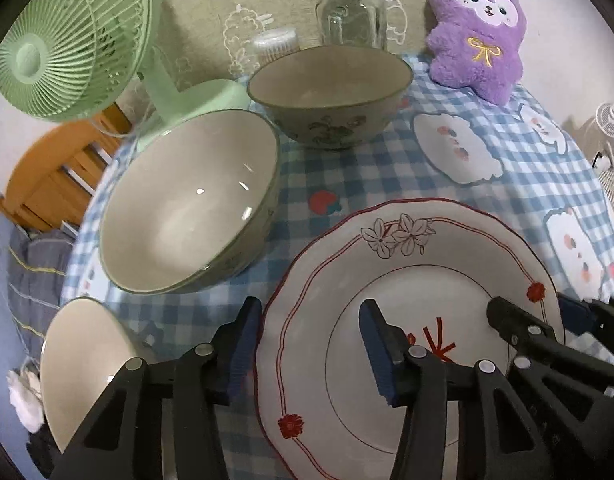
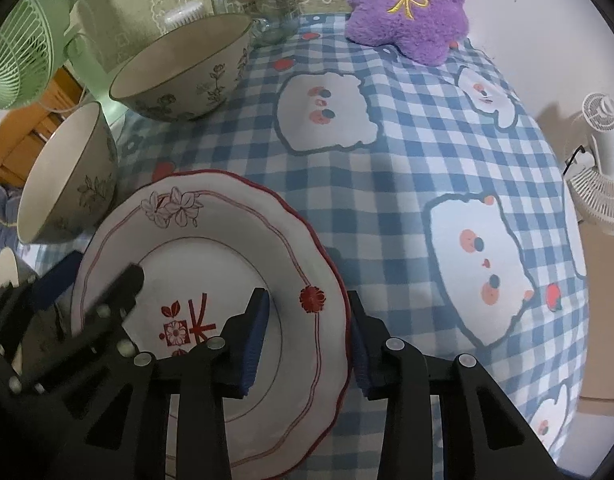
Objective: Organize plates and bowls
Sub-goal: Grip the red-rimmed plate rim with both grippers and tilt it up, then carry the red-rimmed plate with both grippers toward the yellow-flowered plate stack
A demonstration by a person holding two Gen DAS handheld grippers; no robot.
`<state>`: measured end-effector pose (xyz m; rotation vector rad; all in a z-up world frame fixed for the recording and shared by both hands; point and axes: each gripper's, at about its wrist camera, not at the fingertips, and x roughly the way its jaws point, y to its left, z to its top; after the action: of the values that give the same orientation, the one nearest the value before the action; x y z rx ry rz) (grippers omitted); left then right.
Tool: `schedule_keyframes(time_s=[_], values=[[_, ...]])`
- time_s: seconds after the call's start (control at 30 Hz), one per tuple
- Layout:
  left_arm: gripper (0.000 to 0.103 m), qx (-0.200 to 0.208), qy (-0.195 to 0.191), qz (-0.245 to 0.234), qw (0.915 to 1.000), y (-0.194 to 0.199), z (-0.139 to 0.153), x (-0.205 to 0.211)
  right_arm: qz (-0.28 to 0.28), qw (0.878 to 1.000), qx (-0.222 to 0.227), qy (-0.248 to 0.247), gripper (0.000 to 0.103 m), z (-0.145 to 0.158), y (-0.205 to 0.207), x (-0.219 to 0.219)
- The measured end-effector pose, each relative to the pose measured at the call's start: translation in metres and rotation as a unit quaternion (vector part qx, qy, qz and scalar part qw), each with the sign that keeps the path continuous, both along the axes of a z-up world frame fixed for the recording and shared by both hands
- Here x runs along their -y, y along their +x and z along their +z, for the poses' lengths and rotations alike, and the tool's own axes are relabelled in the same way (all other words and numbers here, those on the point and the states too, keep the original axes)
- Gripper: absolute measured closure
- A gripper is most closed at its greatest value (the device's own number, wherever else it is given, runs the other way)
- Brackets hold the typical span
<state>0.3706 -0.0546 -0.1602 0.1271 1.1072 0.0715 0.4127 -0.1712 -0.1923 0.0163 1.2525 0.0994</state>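
A white scalloped plate (image 1: 407,248) (image 2: 227,208) with a red rim line and flower prints lies on the checked tablecloth (image 2: 407,160). My left gripper (image 1: 310,310) straddles its left rim, one finger outside on the cloth and one over the well, with the pads apart from the rim. My right gripper (image 2: 307,300) straddles the opposite rim the same way, its jaws narrower. Left of the plate a large floral bowl (image 1: 187,208) (image 2: 67,176) stands upright. A second floral bowl (image 1: 331,96) (image 2: 179,68) stands behind it. A smaller bowl (image 1: 79,360) sits at the near left.
A green fan (image 1: 67,40), a glass jar (image 1: 351,12), a cotton swab tub (image 1: 275,44) and a purple plush toy (image 1: 479,40) line the back edge. A white fan (image 2: 603,160) stands beyond the table's right edge. A wooden chair (image 1: 47,184) is at the left.
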Motion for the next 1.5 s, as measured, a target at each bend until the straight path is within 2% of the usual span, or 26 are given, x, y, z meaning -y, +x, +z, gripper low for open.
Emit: schedule_keyframes(time_s=[0.27,0.43,0.53,0.6,0.67,0.9,1.0,1.03,1.1,1.17,1.27,1.5], values=[[0.052,-0.01,-0.028,-0.018,0.9994,-0.003,0.001,0.015,-0.011,1.0,0.014,-0.018,0.065,0.009,-0.005,0.02],[0.052,-0.011,-0.013,-0.028,0.9995,-0.006,0.001,0.024,-0.034,0.999,-0.002,0.003,0.062,0.004,-0.008,0.029],[0.052,-0.02,-0.012,-0.031,0.9993,-0.007,-0.001,0.024,-0.028,1.0,-0.003,0.0,0.061,0.003,-0.011,0.027],[0.048,-0.042,-0.032,-0.028,0.9982,-0.008,-0.007,0.019,-0.02,1.0,-0.009,0.005,0.056,0.001,-0.013,0.027],[0.047,-0.043,-0.046,-0.024,0.9977,-0.011,-0.007,0.015,-0.016,1.0,-0.012,0.003,0.048,0.0,-0.016,0.027],[0.048,-0.041,-0.082,-0.013,0.9957,-0.016,-0.007,0.006,-0.016,1.0,-0.012,0.008,0.048,0.0,-0.019,0.028],[0.049,-0.041,-0.079,-0.016,0.9959,-0.016,-0.007,0.005,-0.014,1.0,-0.013,0.01,0.05,0.001,-0.02,0.029],[0.05,-0.041,-0.079,-0.015,0.9959,-0.016,-0.006,0.006,-0.011,1.0,-0.012,0.011,0.055,0.001,-0.02,0.028],[0.054,-0.042,-0.081,-0.013,0.9957,-0.017,-0.006,0.004,-0.013,1.0,-0.012,0.008,0.056,0.002,-0.02,0.026],[0.065,-0.039,-0.079,-0.007,0.9961,-0.017,-0.006,0.001,-0.018,1.0,-0.013,0.006,0.059,0.002,-0.019,0.027],[0.067,-0.04,-0.081,-0.007,0.9959,-0.017,-0.006,-0.001,-0.017,1.0,-0.011,0.0,0.064,0.004,-0.02,0.027],[0.068,-0.04,-0.082,-0.018,0.9956,-0.028,-0.002,-0.003,0.005,1.0,-0.004,-0.015,0.066,0.011,-0.029,0.025]])
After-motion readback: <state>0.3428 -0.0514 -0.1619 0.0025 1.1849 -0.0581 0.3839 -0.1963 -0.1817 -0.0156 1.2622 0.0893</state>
